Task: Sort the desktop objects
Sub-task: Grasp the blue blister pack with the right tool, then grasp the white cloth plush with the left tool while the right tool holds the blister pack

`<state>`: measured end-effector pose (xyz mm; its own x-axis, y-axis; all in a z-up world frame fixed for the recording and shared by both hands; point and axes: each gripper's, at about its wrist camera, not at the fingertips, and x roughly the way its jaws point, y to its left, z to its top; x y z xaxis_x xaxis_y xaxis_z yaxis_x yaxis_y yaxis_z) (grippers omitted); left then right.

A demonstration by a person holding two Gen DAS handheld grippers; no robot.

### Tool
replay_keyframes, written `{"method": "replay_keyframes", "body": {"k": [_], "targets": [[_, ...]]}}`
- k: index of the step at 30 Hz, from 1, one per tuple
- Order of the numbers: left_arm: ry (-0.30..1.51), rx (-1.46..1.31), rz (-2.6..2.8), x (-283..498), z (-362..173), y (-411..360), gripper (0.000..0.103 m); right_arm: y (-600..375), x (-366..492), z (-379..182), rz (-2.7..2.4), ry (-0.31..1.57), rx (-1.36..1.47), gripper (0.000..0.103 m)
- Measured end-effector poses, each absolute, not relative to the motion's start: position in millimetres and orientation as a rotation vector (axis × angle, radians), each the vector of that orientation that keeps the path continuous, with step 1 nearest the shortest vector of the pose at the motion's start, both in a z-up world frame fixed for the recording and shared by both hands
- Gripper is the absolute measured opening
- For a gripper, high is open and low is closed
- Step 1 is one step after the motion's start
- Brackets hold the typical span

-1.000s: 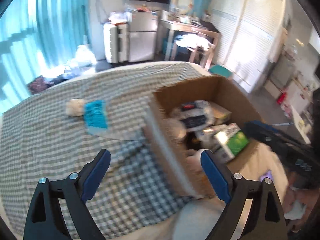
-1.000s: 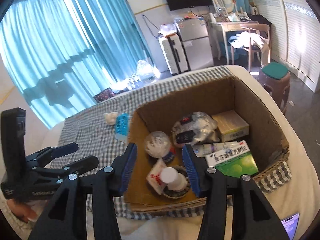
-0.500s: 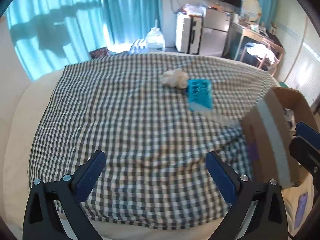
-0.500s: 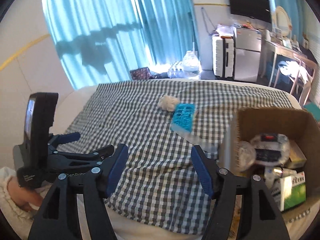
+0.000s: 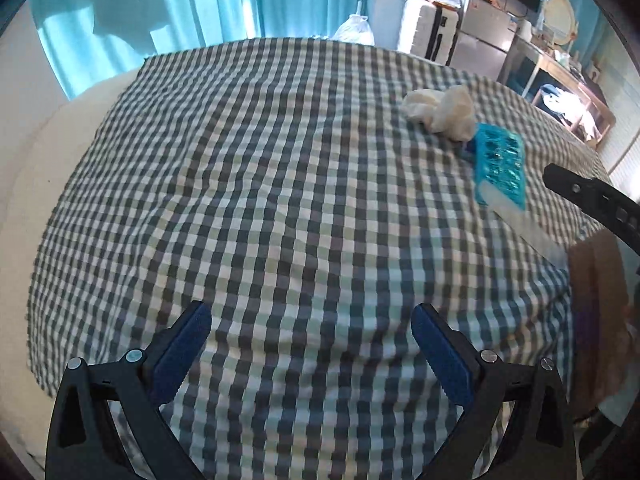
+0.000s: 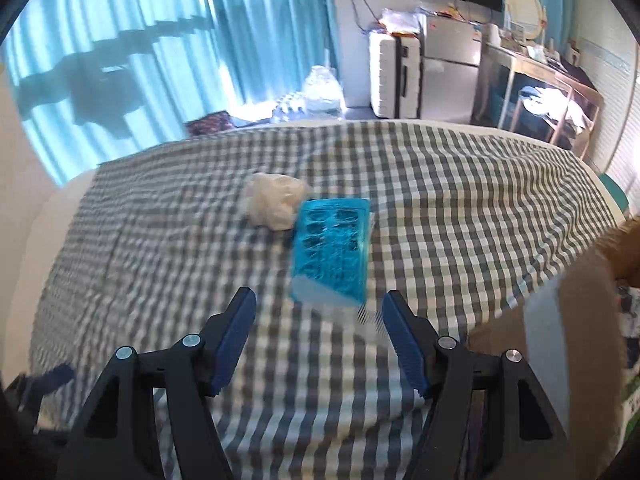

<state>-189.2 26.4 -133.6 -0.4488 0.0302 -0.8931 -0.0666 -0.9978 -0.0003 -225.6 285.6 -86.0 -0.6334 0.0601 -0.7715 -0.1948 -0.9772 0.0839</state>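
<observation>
The left gripper (image 5: 311,342) hangs over the near part of a bed covered by a green-and-white checked cloth (image 5: 260,200), its blue-padded fingers (image 5: 182,354) spread wide with only cloth between them. The right gripper (image 6: 319,336) points down at the same cloth, its fingers (image 6: 234,340) also set well apart and gripping nothing; a strip of clear plastic lies on the cloth in the gap between them.

Just beyond the right gripper lies a flat blue blister pack (image 6: 331,250) in a clear wrapper, its long side running near to far. A crumpled whitish wad (image 6: 274,200), paper or thin plastic, touches its far left corner. In the left wrist view both sit at the far right of the cloth, the blister pack (image 5: 499,166) nearer and the wad (image 5: 440,112) beyond it, well apart from the left gripper.

A cardboard box (image 6: 576,320) stands at the right edge of the bed, its brown wall blurred; some packages show inside at the very edge of the right wrist view. Part of the right gripper's black frame crosses the right side of the left wrist view above the box.

Beyond the bed hang blue curtains (image 6: 160,60), with a white suitcase (image 6: 394,74) farther right.
</observation>
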Motion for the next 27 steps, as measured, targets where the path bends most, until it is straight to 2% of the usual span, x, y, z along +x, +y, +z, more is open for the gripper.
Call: {"method": "replay_keyframes", "body": {"k": [6,10,13,19,23,27], "targets": [[0.033,-1.527,2.628,-244,-146,49,0.103,293,-285,-125,2.608,0.292,-1.347,0.066],[0.087,-1.47,2.645,-274,-147,62,0.103,295,-301,-147,2.536,0.219,-1.374,0.069],[0.117,-1.422,2.627,-288,-148,71,0.103,301,-307,-160,2.536,0.221,-1.414,0.065],[0.157,-1.303,2.57,-300,-140,102,0.103,331,-278,-129,2.675,0.401,-1.173,0.065],[0.128,-1.223,2.535,-314,-130,129,0.103,348,-261,-108,2.682,0.434,-1.067,0.065],[0.068,-1.256,2.52,-341,-136,149,0.103,358,-256,-97,2.678,0.452,-1.049,0.065]]}}
